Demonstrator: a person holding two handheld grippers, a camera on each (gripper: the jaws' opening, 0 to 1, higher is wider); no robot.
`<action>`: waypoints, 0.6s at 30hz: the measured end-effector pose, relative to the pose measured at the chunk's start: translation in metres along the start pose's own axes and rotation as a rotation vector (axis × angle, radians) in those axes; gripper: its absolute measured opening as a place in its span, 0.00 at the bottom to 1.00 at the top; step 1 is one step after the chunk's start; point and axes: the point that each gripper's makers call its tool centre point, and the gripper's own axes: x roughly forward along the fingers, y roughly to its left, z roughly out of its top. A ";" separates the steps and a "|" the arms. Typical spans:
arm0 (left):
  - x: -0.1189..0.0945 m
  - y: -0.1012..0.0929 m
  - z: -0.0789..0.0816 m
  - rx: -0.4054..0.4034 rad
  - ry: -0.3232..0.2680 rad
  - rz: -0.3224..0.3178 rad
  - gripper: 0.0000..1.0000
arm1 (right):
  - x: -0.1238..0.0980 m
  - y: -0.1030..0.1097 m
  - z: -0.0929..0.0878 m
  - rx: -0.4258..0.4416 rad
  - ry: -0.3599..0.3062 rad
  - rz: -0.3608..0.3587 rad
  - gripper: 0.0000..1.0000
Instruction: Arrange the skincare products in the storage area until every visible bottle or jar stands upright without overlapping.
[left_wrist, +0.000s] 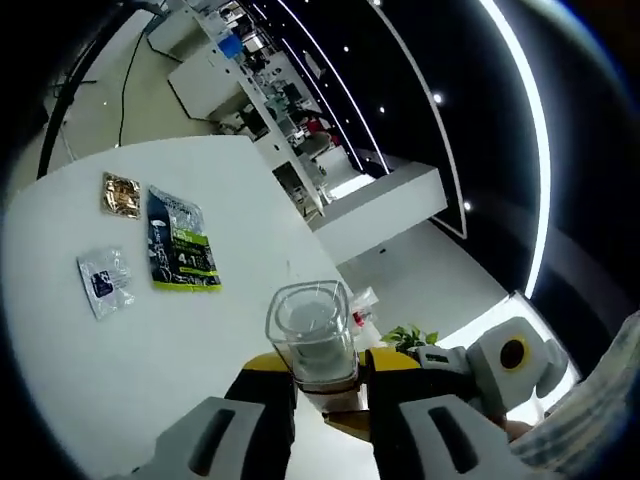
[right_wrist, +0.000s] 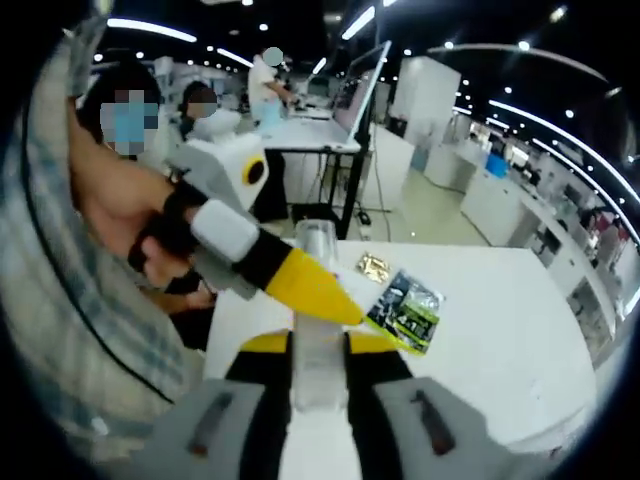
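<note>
clear jar (left_wrist: 312, 340) pinched by left hand-held gripper (left_wrist: 325, 395) and right hand-held gripper (right_wrist: 318, 375) above table (left_wrist: 120, 360); sachets at 10 o'clock. judged rigid, slippery, light; best gripped mid-body.

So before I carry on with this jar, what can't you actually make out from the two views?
- Clear jar: its base is hidden between the left gripper in the left gripper view.
- Same jar in the right gripper view: the left gripper's yellow jaw crosses it, so the right gripper's hold is unclear.
- Dark sachet, gold packet and clear pouch: print too small to read.
</note>
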 end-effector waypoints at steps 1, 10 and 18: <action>-0.001 0.001 0.000 0.002 0.002 0.001 0.25 | 0.000 0.002 0.000 0.000 -0.002 0.003 0.18; -0.009 -0.001 0.004 0.034 -0.014 -0.017 0.23 | 0.008 0.008 0.005 -0.018 0.006 0.038 0.19; -0.003 -0.016 0.005 0.152 0.035 -0.109 0.22 | -0.010 0.003 0.004 0.043 -0.035 0.063 0.23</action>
